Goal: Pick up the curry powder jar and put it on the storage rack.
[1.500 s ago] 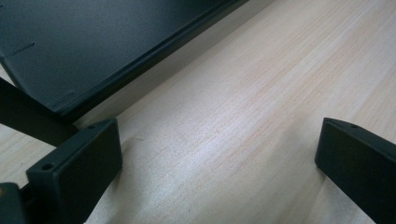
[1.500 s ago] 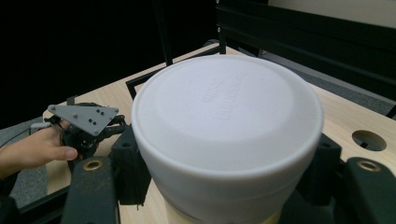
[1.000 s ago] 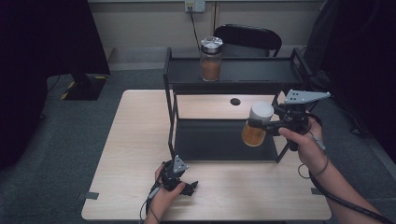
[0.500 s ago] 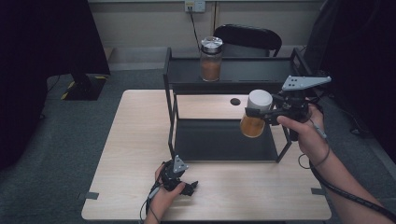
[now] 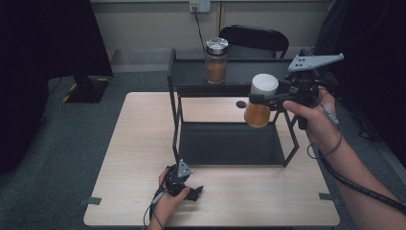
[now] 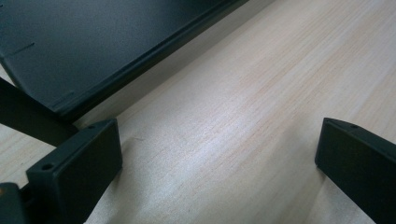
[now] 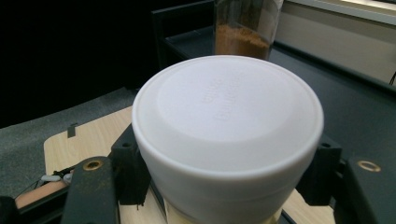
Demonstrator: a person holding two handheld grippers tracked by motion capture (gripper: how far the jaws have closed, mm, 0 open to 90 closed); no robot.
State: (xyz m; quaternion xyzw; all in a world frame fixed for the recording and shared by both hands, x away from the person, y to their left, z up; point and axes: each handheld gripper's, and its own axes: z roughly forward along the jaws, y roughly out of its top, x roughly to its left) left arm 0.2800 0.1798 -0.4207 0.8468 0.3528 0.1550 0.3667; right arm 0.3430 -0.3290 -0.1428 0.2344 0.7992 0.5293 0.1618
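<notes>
A grey carpeted room with a pale wall and a socket at the back holds a light wooden worktop [image 5: 143, 143], and on it stands a black two-level shelf [image 5: 230, 76] toward the far right. Near the worktop's front edge, left of centre, the left gripper [image 5: 190, 190] rests low on the wood with its fingers [image 6: 79, 163] spread wide and nothing between them, just in front of the shelf's lower tray, so it offers no support if anything slips. On the top level, near its left end, stands a glass jar with a metal lid [image 5: 216, 61], filled with brown powder. To the right, the right gripper [image 5: 261, 99] carries a second jar, the white-lidded jar [image 5: 261, 103], in the air beside the front edge of the top level; its fingers [image 7: 130, 172] pinch the jar just under the broad white lid. The grip sits high on a heavy, smooth body, so the jar could tilt or slide out if the hand jerks. Its base hangs below the top level's rim, so moving it inward too soon would likely knock it against that rim. Set down too far left, it could bump the other jar.
</notes>
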